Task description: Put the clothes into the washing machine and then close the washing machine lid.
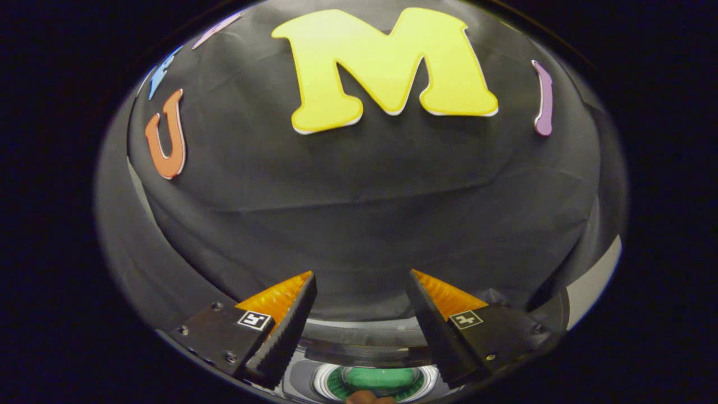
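My gripper (362, 286) points at the black cloth wall (359, 213), fingers spread wide with nothing between them. At the bottom centre of the frame, below and between the fingers, sits the washing machine (364, 345), its round opening showing green clothes (378, 377) inside.

Black cloth wall (359, 196) right across the middle and top of the frame, plain, creased, no pattern on the fabric itself. Down at bottom centre, the washing machine (359, 350) shows a dark grey curved band with a silvery white rim beneath it, and inside that ring a bright green garment (378, 377) against a green dotted drum. The claw (362, 292), spread wide and holding nothing, carries small black-and-white square markers on black mounts. Pale grey strip (594, 283) at lower right
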`<control>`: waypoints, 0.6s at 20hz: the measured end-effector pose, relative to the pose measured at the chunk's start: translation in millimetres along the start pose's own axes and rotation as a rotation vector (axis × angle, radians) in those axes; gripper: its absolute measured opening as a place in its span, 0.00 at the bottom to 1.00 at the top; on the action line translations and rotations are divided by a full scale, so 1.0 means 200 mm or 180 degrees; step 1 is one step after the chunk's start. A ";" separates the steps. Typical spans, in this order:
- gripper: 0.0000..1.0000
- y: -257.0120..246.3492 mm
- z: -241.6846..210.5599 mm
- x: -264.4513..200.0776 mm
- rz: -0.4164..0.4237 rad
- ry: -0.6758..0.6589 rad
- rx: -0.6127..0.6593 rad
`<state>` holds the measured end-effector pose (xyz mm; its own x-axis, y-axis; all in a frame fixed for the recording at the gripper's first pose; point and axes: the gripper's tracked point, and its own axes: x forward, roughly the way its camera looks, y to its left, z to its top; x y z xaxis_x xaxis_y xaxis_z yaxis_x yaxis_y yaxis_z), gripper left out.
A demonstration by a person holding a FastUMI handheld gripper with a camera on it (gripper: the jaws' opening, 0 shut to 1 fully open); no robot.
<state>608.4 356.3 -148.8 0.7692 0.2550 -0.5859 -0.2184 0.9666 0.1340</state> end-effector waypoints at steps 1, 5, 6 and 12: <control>1.00 -0.01 -0.01 0.01 -0.0034 0.0013 0.0021; 1.00 -0.02 -0.05 0.01 -0.0101 0.0093 -0.0073; 1.00 -0.03 -0.06 0.01 -0.0092 0.0128 -0.0083; 1.00 -0.04 -0.11 0.03 -0.0136 0.0128 -0.0288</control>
<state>602.7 349.4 -170.9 0.7547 0.2106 -0.6214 -0.2407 0.9699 0.0364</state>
